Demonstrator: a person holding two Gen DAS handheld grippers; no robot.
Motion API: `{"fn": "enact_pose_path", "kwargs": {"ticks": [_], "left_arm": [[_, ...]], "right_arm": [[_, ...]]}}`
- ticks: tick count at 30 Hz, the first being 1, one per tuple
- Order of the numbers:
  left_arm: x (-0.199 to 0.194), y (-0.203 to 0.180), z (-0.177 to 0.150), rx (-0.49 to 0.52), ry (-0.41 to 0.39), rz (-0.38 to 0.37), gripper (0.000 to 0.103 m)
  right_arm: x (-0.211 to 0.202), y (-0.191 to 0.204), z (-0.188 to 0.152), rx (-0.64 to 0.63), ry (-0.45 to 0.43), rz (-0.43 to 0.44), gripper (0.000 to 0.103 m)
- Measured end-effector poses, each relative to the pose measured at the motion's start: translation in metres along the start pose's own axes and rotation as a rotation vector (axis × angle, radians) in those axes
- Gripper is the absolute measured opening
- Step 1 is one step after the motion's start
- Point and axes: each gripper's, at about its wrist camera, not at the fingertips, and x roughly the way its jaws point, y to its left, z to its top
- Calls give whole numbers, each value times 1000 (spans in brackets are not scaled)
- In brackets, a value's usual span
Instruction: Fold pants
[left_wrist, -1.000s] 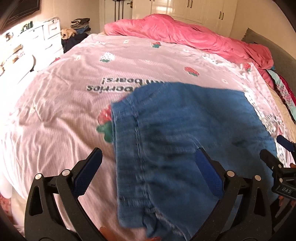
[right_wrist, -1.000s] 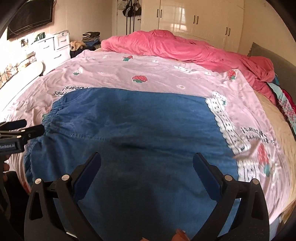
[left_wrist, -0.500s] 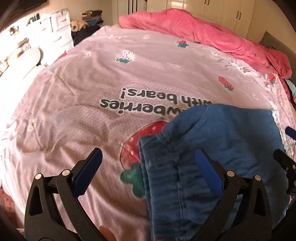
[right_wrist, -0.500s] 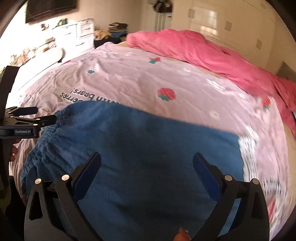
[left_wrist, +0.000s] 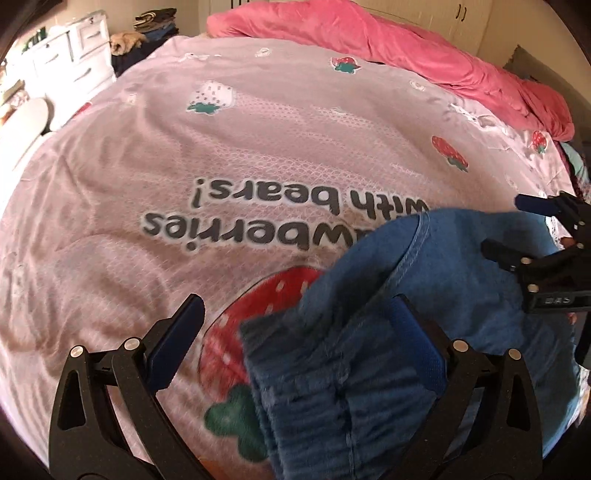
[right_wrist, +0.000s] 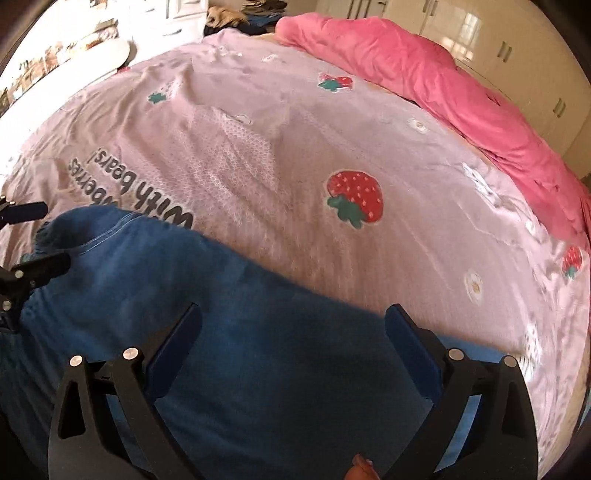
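Blue denim pants (left_wrist: 369, 354) lie bunched at the near edge of the pink strawberry bedsheet (left_wrist: 258, 129); their gathered waistband is at the lower right of the left wrist view. They fill the lower left of the right wrist view (right_wrist: 258, 350). My left gripper (left_wrist: 299, 343) is open, its right finger over the waistband. My right gripper (right_wrist: 291, 347) is open above the pants. The right gripper also shows at the right edge of the left wrist view (left_wrist: 517, 229), and the left gripper at the left edge of the right wrist view (right_wrist: 37, 236).
A rumpled pink duvet (right_wrist: 424, 74) lies along the far side of the bed. White drawers (left_wrist: 74, 55) and a clothes pile (left_wrist: 155, 26) stand at the far left. Cream wardrobes (right_wrist: 517, 44) line the back wall.
Both grippers have swung left and tilted; the pants now sit lower and further right in the left view, bunched, with more bare sheet showing. Both grippers stay open.
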Motion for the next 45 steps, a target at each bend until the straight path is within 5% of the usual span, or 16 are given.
{"fn": "enact_pose_path", "kwargs": {"ticks": [2,4,5,8,13,15,18,23,25,29,33,36,37,45], "left_arm": [[6,-3,2,19,5,-23,86],[9,-4,4,26,9,-57,63],[8,-7,3,42,-4,-48,62],[2,-13,1,91,-39,-14,35],[-12,-11,-1,97,-78,-63,20],[-18,-15,-3,109,-92,-80,14],[-29,-21,-6,132,-123,-86,11],[-28,-23,-10,155,-131,-59,11],[-25,-18,-8,140,-125,-67,13],[-20,-13,-9,141,-126,-80,25],[-15,-10,-12,129,-102,-136,49],[-13,-16,-15,157,-96,-129,45],[-14,-17,-16,160,-93,-130,32],[-46,-11,-25,133,-150,-186,25]], "right_arm": [[8,2,6,-18,22,-4,99],[14,6,12,-53,32,12,99],[16,8,14,-74,33,8,99],[20,14,20,-127,31,16,99],[18,21,19,-215,2,42,95],[19,25,17,-236,2,70,80],[19,35,9,-272,3,101,65],[9,47,2,-316,-20,142,13],[3,45,-3,-302,-34,127,5],[-23,38,-16,-242,-108,150,3],[-51,26,-22,-165,-181,170,3],[-70,21,-26,-128,-227,198,3],[-77,20,-28,-115,-243,207,3],[-103,25,-56,-22,-289,214,3]]}}
